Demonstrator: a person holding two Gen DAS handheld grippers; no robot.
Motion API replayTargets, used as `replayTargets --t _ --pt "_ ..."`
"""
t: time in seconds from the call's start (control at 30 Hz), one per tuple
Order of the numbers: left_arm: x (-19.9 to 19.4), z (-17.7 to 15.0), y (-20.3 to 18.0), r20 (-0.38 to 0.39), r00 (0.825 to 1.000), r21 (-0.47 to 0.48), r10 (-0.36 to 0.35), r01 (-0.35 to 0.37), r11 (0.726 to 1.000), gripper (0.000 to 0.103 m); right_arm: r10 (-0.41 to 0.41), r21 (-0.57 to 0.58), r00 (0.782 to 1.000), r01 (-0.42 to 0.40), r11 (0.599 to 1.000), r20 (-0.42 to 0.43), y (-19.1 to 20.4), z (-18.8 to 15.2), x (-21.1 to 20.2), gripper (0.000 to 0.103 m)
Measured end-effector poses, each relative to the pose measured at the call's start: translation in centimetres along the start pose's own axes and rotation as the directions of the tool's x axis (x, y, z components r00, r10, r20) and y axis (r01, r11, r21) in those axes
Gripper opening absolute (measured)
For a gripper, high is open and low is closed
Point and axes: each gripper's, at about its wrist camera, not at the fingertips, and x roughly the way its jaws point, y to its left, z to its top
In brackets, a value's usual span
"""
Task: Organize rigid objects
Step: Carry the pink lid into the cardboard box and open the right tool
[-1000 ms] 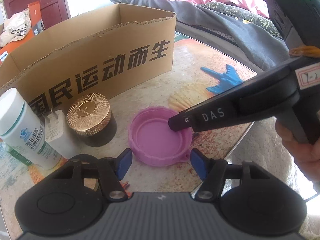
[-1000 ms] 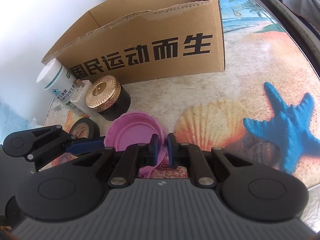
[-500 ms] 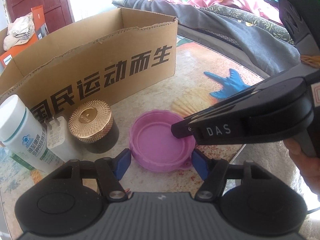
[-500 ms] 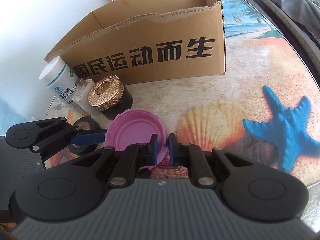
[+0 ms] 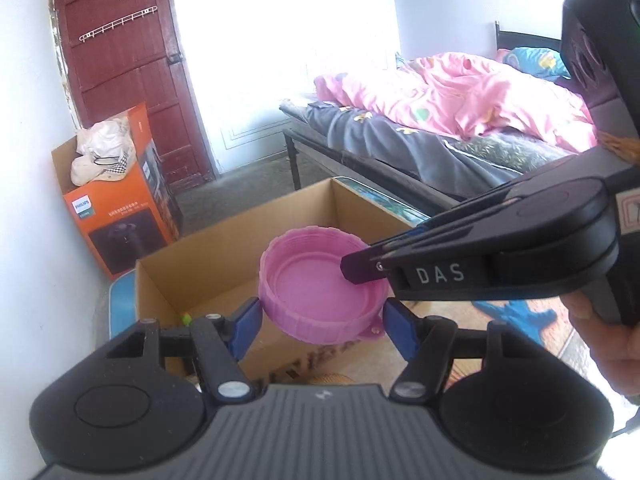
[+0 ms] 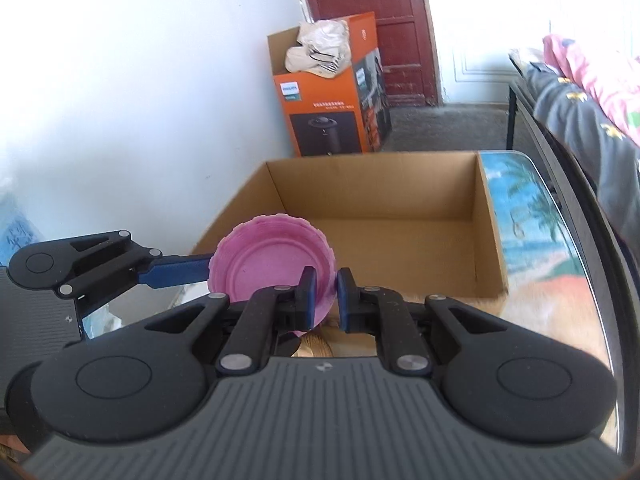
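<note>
- A home bedroom: a metal-framed bed (image 5: 400,152) carries a rumpled pink quilt (image 5: 452,92) over a grey blanket (image 5: 384,140), with a blue patterned pillow (image 5: 536,60) at its headboard end.
- Left of the bed, across a grey floor, stands a dark red panelled wooden door (image 5: 120,64) with a white hook rail.
- Just left of that door sits an orange Philips appliance carton (image 6: 332,92) holding pale crumpled cloth.
- Nearer than the bed, an open brown cardboard box (image 6: 380,216) rests on a beach-printed tabletop (image 6: 520,216).
</note>
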Motion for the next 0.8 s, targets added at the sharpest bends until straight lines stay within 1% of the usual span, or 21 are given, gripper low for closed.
replayTargets --t 0.1,0.17,0.23,0.3,0.33,0.37,0.4,0.43,0.5,0.53,0.6,0.67,0.73,0.8 --pt "1.7 2.7 3.1 -0.048 0.999 -0.033 -0.002 0.000 0.999 0.068 0.046 -0.025 0.998 -0.047 0.999 -0.030 -0.1 4.0 2.8 0.011" --pt "4.3 4.2 4.9 -0.110 0.994 -0.051 -0.008 0.003 0.999 0.068 0.077 0.001 0.993 -0.077 0.997 -0.093 -0.7 6.4 5.9 0.011" --pt "7.3 5.1 6.6 -0.188 0.982 -0.069 -0.022 0.010 0.998 0.068 0.090 0.031 0.981 -0.086 0.996 -0.171 -1.6 8.4 9.5 0.011" --pt "10.5 5.6 7.8 -0.273 0.961 -0.075 -0.033 0.013 0.997 0.068 0.102 0.070 0.960 -0.086 0.994 -0.259 -2.5 9.5 13.3 0.011" --pt "12.3 5.7 8.3 -0.321 0.947 -0.069 -0.032 0.011 0.998 0.068 0.109 0.097 0.943 -0.082 0.992 -0.315 -3.0 10.0 15.9 0.011" --pt "14.0 5.5 8.7 -0.370 0.929 -0.054 -0.023 0.004 0.999 0.068 0.119 0.123 0.929 -0.080 0.989 -0.351 -3.6 10.2 17.6 0.011" --pt "15.4 5.5 8.7 -0.397 0.918 -0.040 -0.013 -0.003 0.999 0.068 0.132 0.161 0.910 -0.074 0.984 -0.393 -4.3 10.3 19.7 0.011" --pt "16.8 5.3 8.8 -0.429 0.903 -0.021 0.002 -0.013 1.000 0.068 0.143 0.189 0.893 -0.066 0.980 -0.427 -5.0 10.3 21.6 0.011" --pt "19.4 4.9 8.8 -0.476 0.879 0.028 0.034 -0.023 0.999 0.068 0.163 0.243 0.869 -0.051 0.969 -0.468 -6.2 10.1 24.5 0.011" --pt "20.7 4.6 8.8 -0.501 0.864 0.053 0.046 -0.022 0.998 0.068 0.169 0.268 0.858 -0.038 0.963 -0.485 -6.8 9.8 25.7 0.011" --pt "22.9 4.2 8.9 -0.543 0.836 0.088 0.073 -0.030 0.996 0.068 0.177 0.299 0.847 -0.022 0.954 -0.501 -7.6 9.6 27.6 0.011" --pt "24.6 3.8 8.8 -0.563 0.818 0.144 0.120 -0.046 0.989 0.068 0.192 0.339 0.840 -0.011 0.941 -0.507 -8.0 9.3 29.0 0.011" --pt "25.4 3.6 8.7 -0.562 0.812 0.176 0.155 -0.066 0.982 0.068 0.204 0.365 0.842 -0.009 0.931 -0.499 -8.5 9.3 30.2 0.012" --pt "26.0 3.6 9.3 -0.568 0.808 0.155 0.153 -0.078 0.985 0.068 0.206 0.377 0.847 -0.008 0.926 -0.490 -8.6 9.3 30.9 0.012"
